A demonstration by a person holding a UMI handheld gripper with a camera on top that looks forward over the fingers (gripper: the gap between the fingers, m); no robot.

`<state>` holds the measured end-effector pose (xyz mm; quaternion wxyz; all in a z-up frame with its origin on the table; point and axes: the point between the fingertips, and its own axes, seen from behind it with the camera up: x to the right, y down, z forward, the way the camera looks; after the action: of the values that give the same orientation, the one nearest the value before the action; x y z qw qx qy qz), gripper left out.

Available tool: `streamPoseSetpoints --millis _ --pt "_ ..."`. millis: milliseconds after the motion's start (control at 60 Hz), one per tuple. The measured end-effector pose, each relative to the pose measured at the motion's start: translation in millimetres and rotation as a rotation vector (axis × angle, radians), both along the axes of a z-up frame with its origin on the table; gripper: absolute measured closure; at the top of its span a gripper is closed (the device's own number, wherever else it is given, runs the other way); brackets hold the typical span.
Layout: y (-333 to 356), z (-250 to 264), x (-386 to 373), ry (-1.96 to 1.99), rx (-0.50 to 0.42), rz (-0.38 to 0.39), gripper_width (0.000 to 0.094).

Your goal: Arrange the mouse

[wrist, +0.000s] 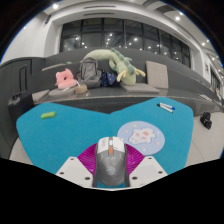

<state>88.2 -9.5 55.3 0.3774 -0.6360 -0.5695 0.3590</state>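
Observation:
A grey computer mouse (111, 163) with an orange scroll wheel sits between my gripper's (111, 170) two fingers, its nose pointing away from me. The magenta pads press on both its sides, so the gripper is shut on it. It is held just above the blue desk mat (60, 135). A round pale mouse pad (142, 134) with a cartoon print lies on the mat just beyond the fingers, slightly right.
A small green item (47, 115) lies on the mat at the left, and a pen (165, 105) at the far right. Beyond the mat stand plush toys: a pink one (66, 79) and a green one (124, 68), with a grey bag (90, 72) between them.

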Motion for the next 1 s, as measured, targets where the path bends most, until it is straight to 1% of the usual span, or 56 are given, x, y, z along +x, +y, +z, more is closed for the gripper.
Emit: streamPoseSetpoints --millis 50,100,150,200,267,333,383,467,517,567,600,617,633,700,733,800,850,1000 --pt "7 30 -11 0.048 -0.018 0.004 0.0580" --pt "21 54 -27 0.081 -0.042 -0.019 0.0580" --pt "45 71 -45 0.107 -0.025 -0.050 0.0581" --pt "73 75 -64 0.116 0.014 -0.086 0.0581" --pt "107 62 -86 0.089 0.030 -0.127 0.0581" --pt "127 30 -104 0.033 -0.010 -0.147 0.0575" --pt "133 -3 -106 -0.003 -0.020 -0.143 0.0570" --pt "145 -37 -116 -0.055 0.017 -0.112 0.0563" --pt "150 -56 -115 -0.090 0.033 -0.118 0.0527" --pt "148 -70 -111 -0.087 0.024 -0.122 0.0480" --pt "148 -69 -112 -0.067 0.008 -0.123 0.0424" --pt "149 -68 -112 -0.064 0.003 -0.124 0.0384" --pt "149 -68 -112 -0.062 0.000 -0.125 0.0309" --pt "150 -66 -112 -0.069 0.012 -0.126 0.0065" --pt "152 -65 -112 -0.070 0.032 -0.120 0.0094" --pt "154 -57 -107 -0.066 0.084 -0.124 0.0086" --pt "152 -40 -98 -0.048 0.112 -0.121 0.0087" --pt "108 13 -39 0.004 0.061 -0.075 0.0086"
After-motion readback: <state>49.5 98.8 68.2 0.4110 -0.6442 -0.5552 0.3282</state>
